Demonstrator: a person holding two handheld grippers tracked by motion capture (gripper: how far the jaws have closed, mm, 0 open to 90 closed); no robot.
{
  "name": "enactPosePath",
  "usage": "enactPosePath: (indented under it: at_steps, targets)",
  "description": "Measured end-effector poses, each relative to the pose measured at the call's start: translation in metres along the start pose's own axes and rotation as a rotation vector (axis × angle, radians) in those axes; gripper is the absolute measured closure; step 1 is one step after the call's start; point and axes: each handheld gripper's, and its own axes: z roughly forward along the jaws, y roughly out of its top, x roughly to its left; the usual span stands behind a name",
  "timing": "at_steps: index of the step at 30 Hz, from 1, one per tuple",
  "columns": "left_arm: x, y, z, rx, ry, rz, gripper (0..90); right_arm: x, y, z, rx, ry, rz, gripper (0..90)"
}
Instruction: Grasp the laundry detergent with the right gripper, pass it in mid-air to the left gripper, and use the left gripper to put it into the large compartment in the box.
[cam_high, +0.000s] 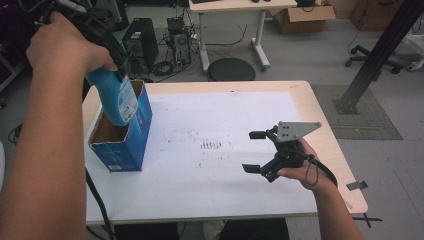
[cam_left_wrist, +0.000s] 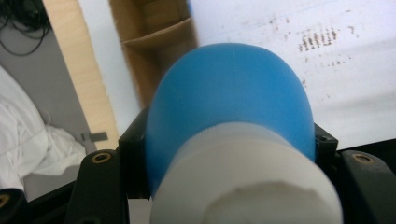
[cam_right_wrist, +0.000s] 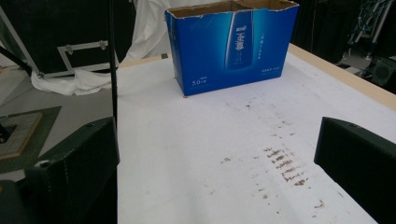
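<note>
White paper covers the desk, stained brown near its middle, with computer towers, cables and a round stool on the grey floor behind. From the high view, the left claw at the upper left of the frame pinches a blue bottle by its top end, and the bottle hangs tilted over the open mouth of a blue carton standing at the desk's left edge; its lower end looks to be just inside the opening, close to the near wall. At the lower right the right claw hovers over the paper with its jaws spread and nothing between them, well apart from the carton. In the left gripper view the bottle bulges between the two black jaws, its white cap nearest the lens, and cardboard dividers show inside the carton at the upper left. In the right gripper view the carton stands alone in the upper middle of the frame, its torn rim free. My worry is that the tilted bottle could catch a divider or the rim and tip the light, unsteadied carton off the edge, or twist loose from a grip so near its cap.
</note>
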Motion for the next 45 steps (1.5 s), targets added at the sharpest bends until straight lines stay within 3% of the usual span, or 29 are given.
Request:
enactPosePath:
  at_steps: [7,20,32,45]
  targets:
    - [0.019,0.009,0.005,0.028,-0.006,-0.045,38.1,-0.004,-0.002,0.004,0.017,0.001,0.009,0.1]
    - [0.039,0.017,0.02,0.055,-0.014,-0.075,38.1,-0.011,-0.005,0.013,0.032,0.002,0.02,0.1]
    - [0.047,0.014,0.044,0.076,-0.013,-0.089,38.0,-0.012,-0.007,0.014,0.042,0.0,0.023,0.1]
    - [0.051,0.011,0.072,0.088,-0.021,-0.079,38.0,-0.009,-0.005,0.015,0.038,0.0,0.018,0.1]
